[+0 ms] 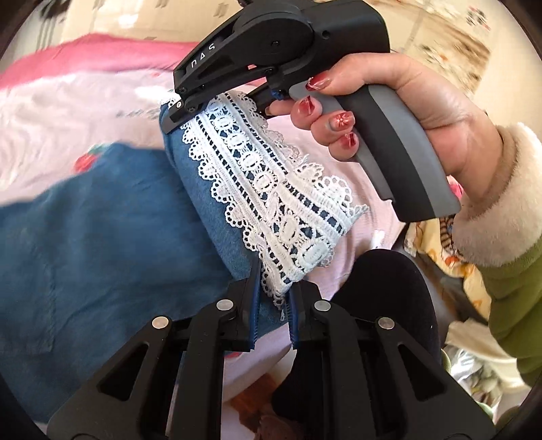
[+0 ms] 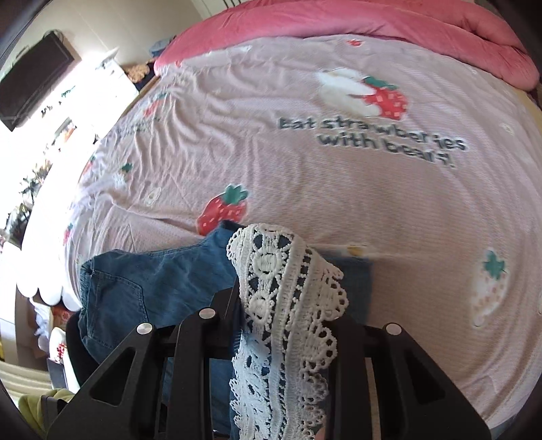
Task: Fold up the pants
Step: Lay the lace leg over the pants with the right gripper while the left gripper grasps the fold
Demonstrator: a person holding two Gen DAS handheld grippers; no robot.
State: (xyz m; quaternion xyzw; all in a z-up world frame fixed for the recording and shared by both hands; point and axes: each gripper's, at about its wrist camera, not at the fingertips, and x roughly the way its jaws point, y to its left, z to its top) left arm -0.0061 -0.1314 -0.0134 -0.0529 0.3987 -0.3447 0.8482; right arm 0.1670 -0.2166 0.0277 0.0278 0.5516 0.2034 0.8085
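Blue denim pants (image 1: 101, 237) with a white lace hem (image 1: 271, 189) lie partly on the bed, the hem end lifted. My left gripper (image 1: 276, 292) is shut on one corner of the lace hem. My right gripper (image 1: 178, 111), held by a hand (image 1: 423, 101) with red nails, is shut on the other corner, so the hem stretches between the two. In the right wrist view the lace hem (image 2: 281, 270) drapes over my right gripper (image 2: 281, 304) and hides its right finger. The pants (image 2: 152, 281) hang down to the left over the bed's edge.
A pink bedsheet (image 2: 305, 169) with strawberry prints and lettering covers the bed. A pink duvet (image 2: 372, 30) is bunched at the far end. A black rounded object (image 1: 382, 287) sits by the bed's edge. A dark screen (image 2: 34, 78) hangs on the wall at left.
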